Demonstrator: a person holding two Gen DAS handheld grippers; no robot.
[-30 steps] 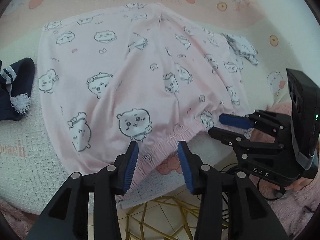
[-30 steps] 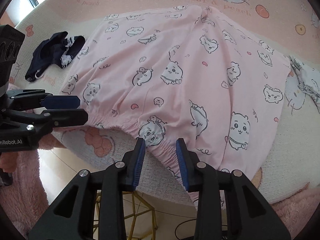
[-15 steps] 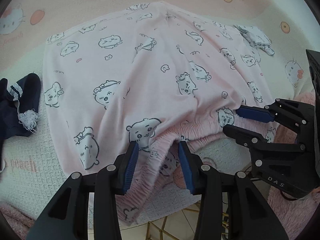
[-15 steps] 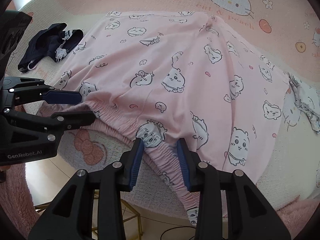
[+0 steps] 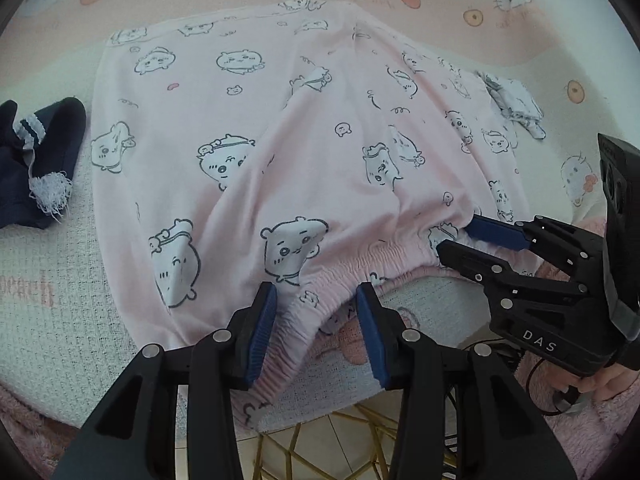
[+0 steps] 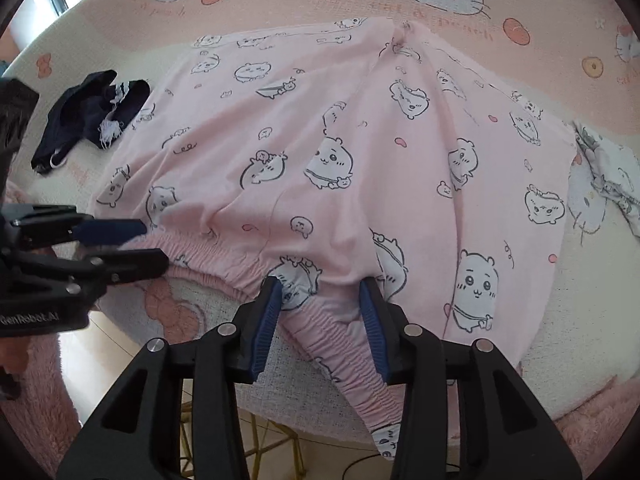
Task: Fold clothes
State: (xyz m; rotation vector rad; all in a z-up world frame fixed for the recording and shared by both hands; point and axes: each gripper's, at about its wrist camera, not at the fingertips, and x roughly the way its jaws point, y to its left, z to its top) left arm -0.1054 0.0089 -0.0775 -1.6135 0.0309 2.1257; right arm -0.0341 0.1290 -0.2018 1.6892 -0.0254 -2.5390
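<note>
Pink shorts with a cartoon animal print [image 5: 288,128] [image 6: 340,152] lie spread on the Hello Kitty cloth, elastic waistband [image 5: 360,264] [image 6: 216,252] toward me. My left gripper [image 5: 316,332] is open, its jaws on either side of the waistband's left part. My right gripper [image 6: 320,320] is open, its jaws on either side of the waistband's right part. Each gripper shows in the other's view, the right gripper [image 5: 460,240] and the left gripper [image 6: 152,244], with jaws apart at the waistband edge.
A dark navy garment with white stripes [image 5: 36,168] [image 6: 88,120] lies left of the shorts. A small white printed cloth [image 5: 516,104] [image 6: 612,176] lies at the right. The padded table edge [image 5: 380,392] is near me, gold legs and tiled floor below.
Both grippers have gone forward to the waistband, then drawn back a little. The waistband is more bunched and lifted between them. Both stay open.
</note>
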